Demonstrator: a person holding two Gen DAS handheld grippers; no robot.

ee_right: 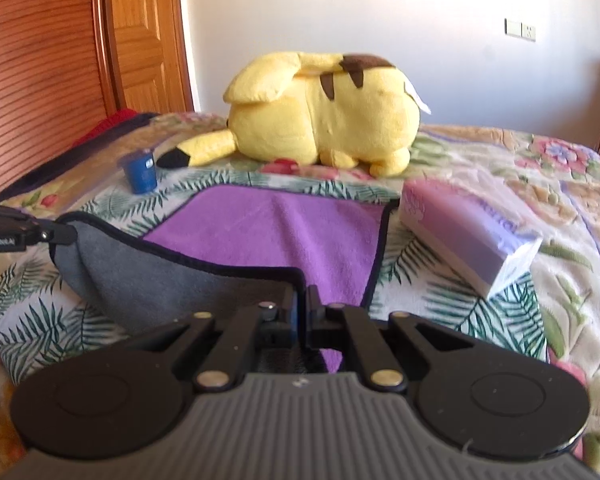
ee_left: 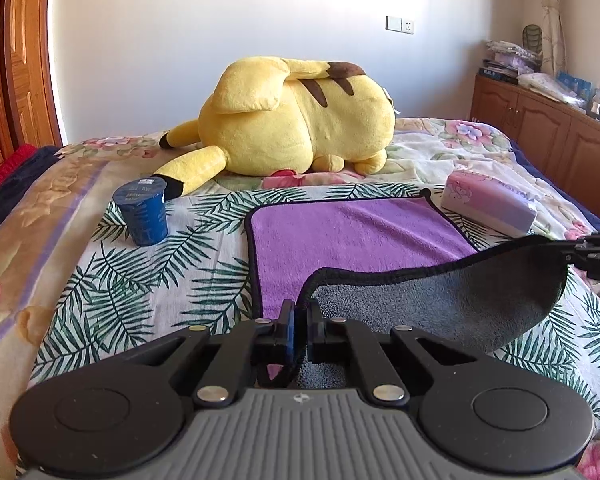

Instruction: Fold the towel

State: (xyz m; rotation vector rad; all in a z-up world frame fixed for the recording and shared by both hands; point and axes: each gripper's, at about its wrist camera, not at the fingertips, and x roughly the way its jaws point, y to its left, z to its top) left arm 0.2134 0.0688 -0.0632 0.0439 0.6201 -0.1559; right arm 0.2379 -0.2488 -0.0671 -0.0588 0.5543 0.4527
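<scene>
A towel, purple on top (ee_left: 352, 236) and grey underneath (ee_left: 460, 300), with a black hem, lies on the bed. Its near edge is lifted off the bed and shows the grey side. My left gripper (ee_left: 301, 312) is shut on the near left corner of the towel. My right gripper (ee_right: 302, 300) is shut on the near right corner. The towel (ee_right: 284, 228) sags between the two grippers. The right gripper shows at the right edge of the left wrist view (ee_left: 596, 256). The left gripper shows at the left edge of the right wrist view (ee_right: 16, 228).
A big yellow plush toy (ee_left: 296, 120) lies behind the towel. A blue cup (ee_left: 142, 212) stands to the towel's left and a lilac tissue box (ee_left: 490, 204) to its right. The bed (ee_left: 148, 300) has a leaf-print cover. A wooden cabinet (ee_left: 540, 128) stands at the right.
</scene>
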